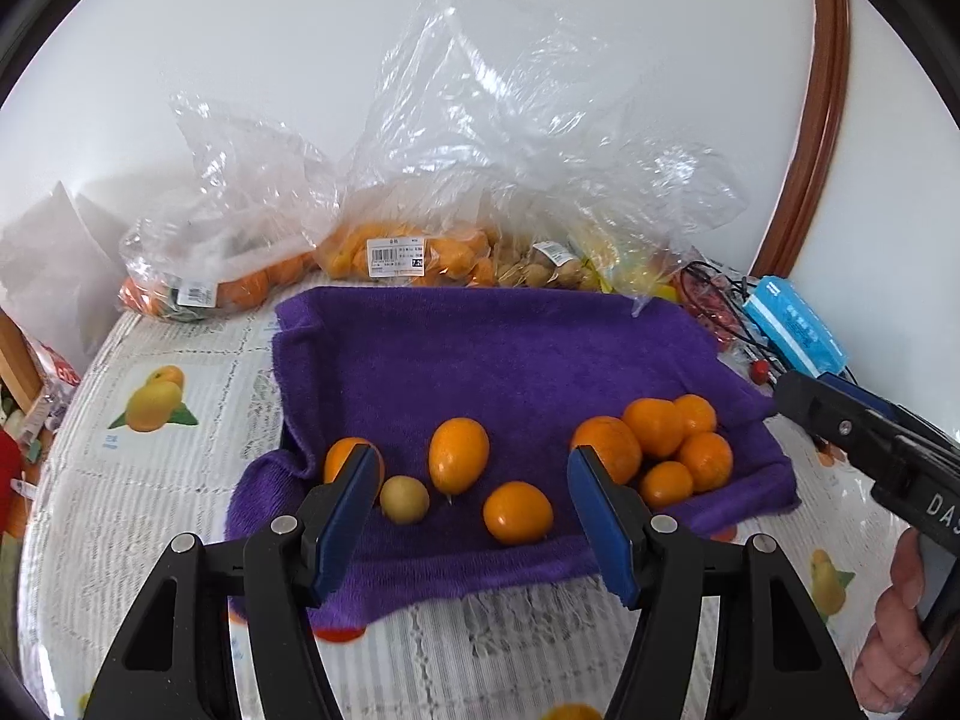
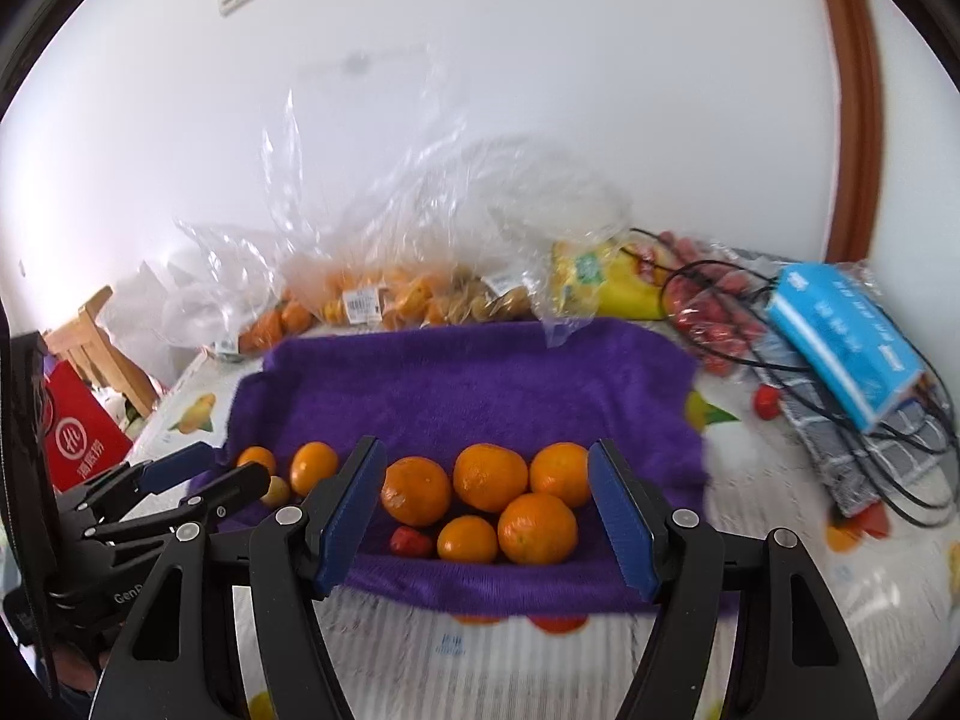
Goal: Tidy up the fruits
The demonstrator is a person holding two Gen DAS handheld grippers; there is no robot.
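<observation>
Between the spread blue pads of the left claw [image 1: 468,516], which grips nothing, lie a pale yellow-green fruit [image 1: 405,499] and two oval orange fruits [image 1: 459,455] on the purple towel [image 1: 480,348]. At 2 o'clock from it, five round oranges [image 1: 657,426] are clustered touching. Right claw [image 2: 486,516], likewise spread and empty, frames that cluster and a small red fruit [image 2: 411,542]. At 12 o'clock, clear plastic bags [image 1: 456,192] of fruit rest on the surface [image 1: 180,480].
</observation>
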